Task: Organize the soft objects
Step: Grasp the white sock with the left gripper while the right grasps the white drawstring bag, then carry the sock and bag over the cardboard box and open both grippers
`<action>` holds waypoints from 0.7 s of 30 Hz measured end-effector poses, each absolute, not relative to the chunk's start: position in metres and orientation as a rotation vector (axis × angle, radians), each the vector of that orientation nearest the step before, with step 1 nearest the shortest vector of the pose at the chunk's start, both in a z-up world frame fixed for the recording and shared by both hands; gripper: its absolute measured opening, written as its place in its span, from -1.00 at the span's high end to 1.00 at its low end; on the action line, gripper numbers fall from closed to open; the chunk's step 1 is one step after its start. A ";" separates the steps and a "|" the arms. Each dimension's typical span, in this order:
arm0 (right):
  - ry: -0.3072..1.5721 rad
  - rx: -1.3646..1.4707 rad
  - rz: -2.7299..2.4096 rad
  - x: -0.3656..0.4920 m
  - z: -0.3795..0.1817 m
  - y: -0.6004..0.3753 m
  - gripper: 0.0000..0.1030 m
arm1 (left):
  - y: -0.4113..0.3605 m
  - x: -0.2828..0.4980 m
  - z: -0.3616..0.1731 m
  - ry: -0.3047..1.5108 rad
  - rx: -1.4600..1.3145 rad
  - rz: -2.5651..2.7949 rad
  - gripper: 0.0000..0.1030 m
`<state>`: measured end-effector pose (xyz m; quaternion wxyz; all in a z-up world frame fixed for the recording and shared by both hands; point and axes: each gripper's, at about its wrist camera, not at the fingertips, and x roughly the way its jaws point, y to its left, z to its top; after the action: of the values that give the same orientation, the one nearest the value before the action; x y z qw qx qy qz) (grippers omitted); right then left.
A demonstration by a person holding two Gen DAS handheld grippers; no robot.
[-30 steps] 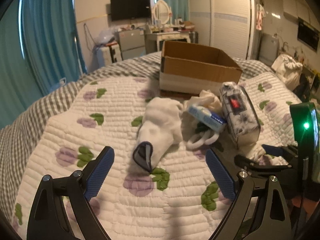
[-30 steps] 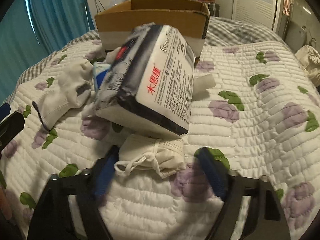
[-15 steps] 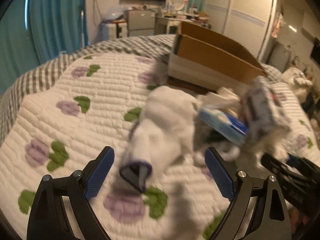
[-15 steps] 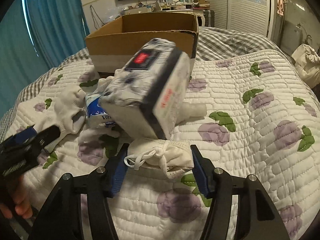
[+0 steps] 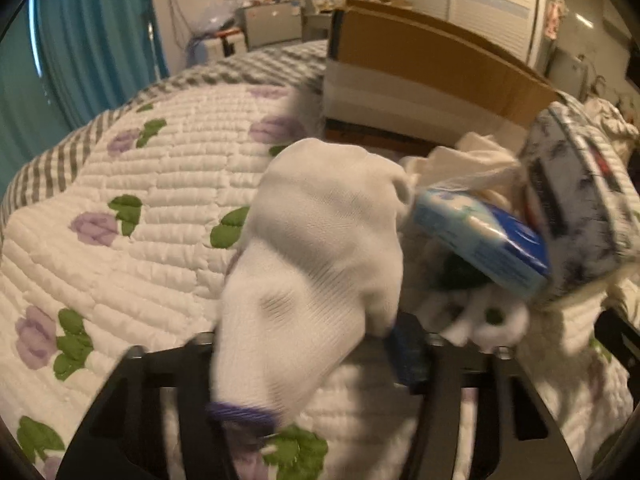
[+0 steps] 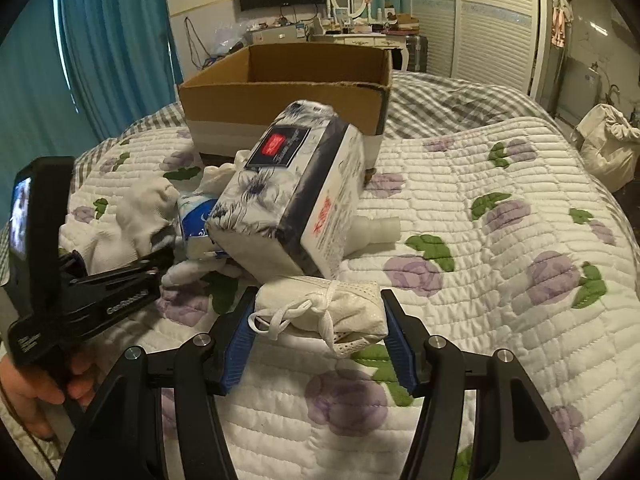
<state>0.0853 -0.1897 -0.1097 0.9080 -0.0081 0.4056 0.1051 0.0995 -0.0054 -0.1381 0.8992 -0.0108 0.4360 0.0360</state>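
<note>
Left wrist view: the left gripper (image 5: 308, 354) has its jaws pressed against the sides of a white sock (image 5: 320, 248) with a purple cuff, which lies on the floral quilt (image 5: 120, 208) beside a blue tissue pack (image 5: 480, 240). In the right wrist view, the right gripper (image 6: 318, 336) clamps a folded white face mask (image 6: 320, 312) just in front of the tilted floral tissue pack (image 6: 292, 200), with the open cardboard box (image 6: 288, 104) behind on the bed.

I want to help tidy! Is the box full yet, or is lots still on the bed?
Nothing shows inside the cardboard box yet. The left gripper is closed on the white sock; the right gripper squeezes the face mask. The tissue pack and blue packet still wait.
</note>
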 end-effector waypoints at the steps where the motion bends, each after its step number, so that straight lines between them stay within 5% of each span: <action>1: 0.834 -0.012 0.218 0.084 -0.108 -0.191 -0.14 | -0.007 0.094 -0.136 0.898 -0.023 0.067 0.08; 21: 0.623 0.009 0.259 0.030 -0.015 -0.213 -0.14 | -0.045 -0.007 -0.027 0.682 -0.044 -0.052 0.12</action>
<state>0.0301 -0.2135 -0.0154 0.9436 0.0042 0.3056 0.1272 -0.0073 -0.0453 -0.0269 0.9418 -0.0215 0.3346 -0.0255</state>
